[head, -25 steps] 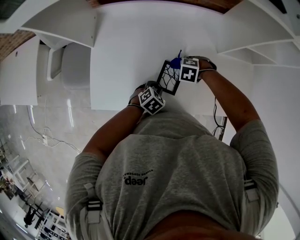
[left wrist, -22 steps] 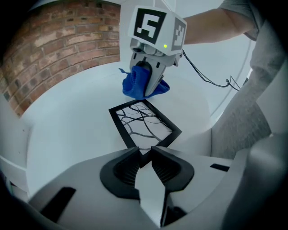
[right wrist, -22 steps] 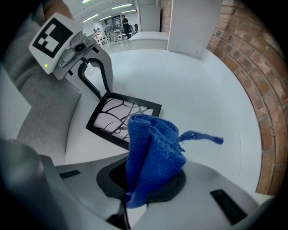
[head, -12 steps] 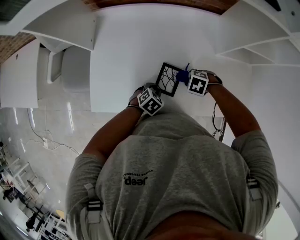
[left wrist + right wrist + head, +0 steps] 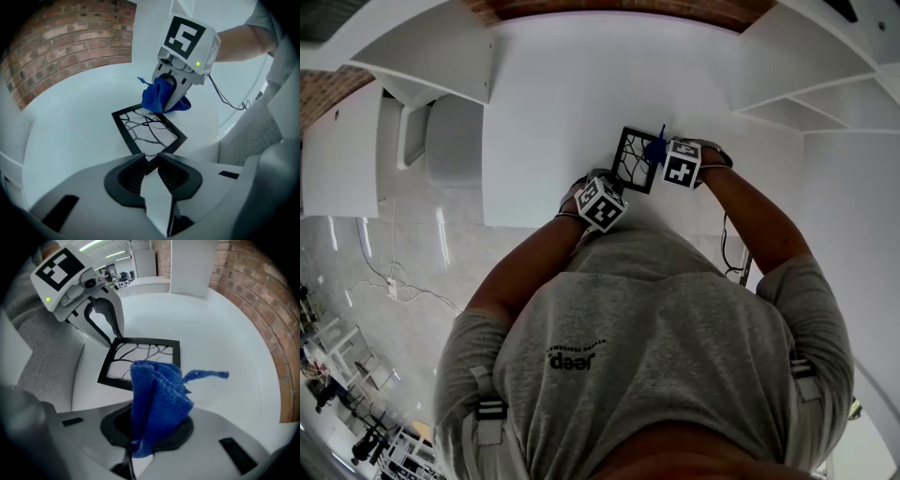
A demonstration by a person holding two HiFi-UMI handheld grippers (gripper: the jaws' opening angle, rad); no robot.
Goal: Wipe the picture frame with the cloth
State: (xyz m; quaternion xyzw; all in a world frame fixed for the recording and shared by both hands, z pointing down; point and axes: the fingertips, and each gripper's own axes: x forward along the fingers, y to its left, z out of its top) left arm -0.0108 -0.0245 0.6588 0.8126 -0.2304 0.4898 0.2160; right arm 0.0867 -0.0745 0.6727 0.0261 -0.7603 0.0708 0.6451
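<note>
- The picture frame (image 5: 147, 131) lies flat on the white table (image 5: 70, 140), directly ahead of my left gripper (image 5: 150, 161), whose jaws pinch its nearest corner.
- My right gripper (image 5: 150, 439) points down, clamped on the bunched blue cloth (image 5: 157, 399), at the frame's opposite corner.
- I judge the unwiped glass runs from the cloth toward the left gripper.

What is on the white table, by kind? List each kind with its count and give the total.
Picture frame: 1
Blue cloth: 1
Tongs: 2 (left tongs clamped on the frame's corner, right tongs clamped on the cloth)
Total: 4
</note>
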